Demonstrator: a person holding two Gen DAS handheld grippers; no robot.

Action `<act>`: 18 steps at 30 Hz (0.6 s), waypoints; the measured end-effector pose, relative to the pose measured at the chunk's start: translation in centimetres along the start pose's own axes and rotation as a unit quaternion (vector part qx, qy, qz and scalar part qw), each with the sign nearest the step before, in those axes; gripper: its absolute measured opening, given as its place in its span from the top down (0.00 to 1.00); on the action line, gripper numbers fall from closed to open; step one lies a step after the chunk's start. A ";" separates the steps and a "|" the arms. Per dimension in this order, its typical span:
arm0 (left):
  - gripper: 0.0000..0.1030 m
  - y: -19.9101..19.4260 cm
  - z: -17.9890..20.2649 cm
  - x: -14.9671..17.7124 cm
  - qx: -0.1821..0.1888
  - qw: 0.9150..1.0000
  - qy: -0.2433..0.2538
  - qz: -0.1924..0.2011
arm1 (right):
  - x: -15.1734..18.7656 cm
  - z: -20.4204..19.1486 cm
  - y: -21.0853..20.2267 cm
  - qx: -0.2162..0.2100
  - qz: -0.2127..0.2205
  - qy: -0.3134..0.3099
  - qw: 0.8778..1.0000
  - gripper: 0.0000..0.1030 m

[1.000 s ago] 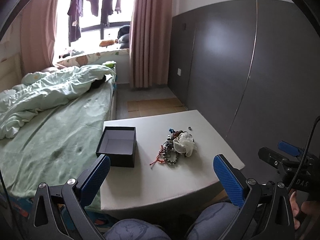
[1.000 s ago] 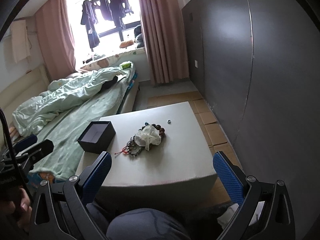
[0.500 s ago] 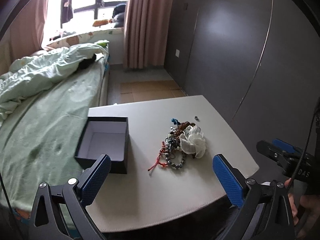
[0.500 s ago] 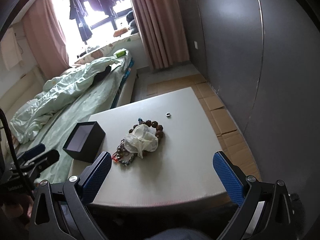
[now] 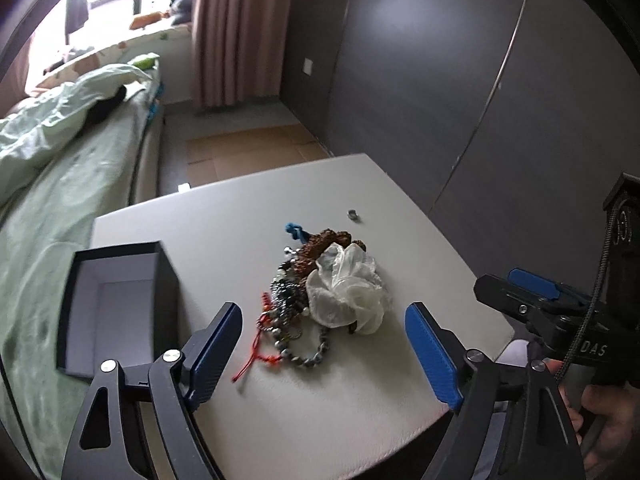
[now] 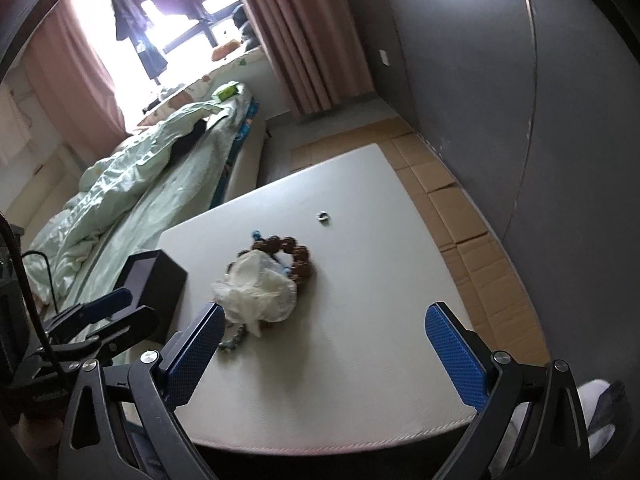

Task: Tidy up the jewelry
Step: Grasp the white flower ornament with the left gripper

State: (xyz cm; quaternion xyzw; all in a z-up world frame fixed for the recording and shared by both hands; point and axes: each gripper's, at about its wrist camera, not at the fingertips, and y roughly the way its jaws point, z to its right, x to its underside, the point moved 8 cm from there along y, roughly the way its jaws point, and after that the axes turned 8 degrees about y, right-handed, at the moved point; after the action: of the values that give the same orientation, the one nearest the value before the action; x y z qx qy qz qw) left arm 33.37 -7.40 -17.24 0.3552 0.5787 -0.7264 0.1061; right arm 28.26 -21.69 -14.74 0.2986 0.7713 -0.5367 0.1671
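Observation:
A pile of bead bracelets and cords [image 5: 296, 304] lies in the middle of the white table [image 5: 320, 408], with a crumpled white bag [image 5: 346, 292] on top of it; the bag also shows in the right wrist view [image 6: 256, 288]. A small silver ring [image 5: 353, 213] [image 6: 322, 216] lies apart, beyond the pile. An open black box [image 5: 116, 300] [image 6: 156, 280] stands at the table's left edge. My left gripper [image 5: 324, 348] is open and empty, just short of the pile. My right gripper [image 6: 324, 352] is open and empty, above the table's near part.
A bed with green sheets [image 5: 48, 184] runs along the table's left side. A dark grey wardrobe [image 5: 460, 80] stands on the right. Cardboard sheets [image 6: 472, 240] cover the floor between the table and the wardrobe. Pink curtains [image 6: 312, 32] hang at the far window.
Both grippers have moved forward and down toward the table, so the jewelry pile and the box look larger and nearer. Both stay open. Nothing on the table has moved.

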 end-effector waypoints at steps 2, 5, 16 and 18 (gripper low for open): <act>0.24 1.2 0.2 -0.3 0.007 1.000 0.005 -0.015 | -0.1 0.7 0.6 0.001 -0.004 0.011 1.000 0.02; 0.25 2.7 0.4 -0.8 0.014 0.999 0.008 -0.029 | -0.2 1.7 1.2 0.006 -0.008 0.022 1.000 0.02; 0.95 7.1 0.8 -0.8 0.042 0.998 -0.008 -0.053 | -0.3 3.0 2.9 -0.005 -0.027 0.055 0.998 0.04; 0.98 7.1 0.2 -0.6 0.045 0.998 -0.025 -0.046 | -0.5 3.0 3.2 -0.006 -0.027 0.055 0.998 0.05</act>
State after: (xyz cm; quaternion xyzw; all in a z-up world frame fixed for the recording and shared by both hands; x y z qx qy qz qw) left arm 37.77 -9.92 -22.31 0.3143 0.5587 -0.7642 0.0712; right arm 30.52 -23.77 -17.90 0.3058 0.7900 -0.5194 0.1121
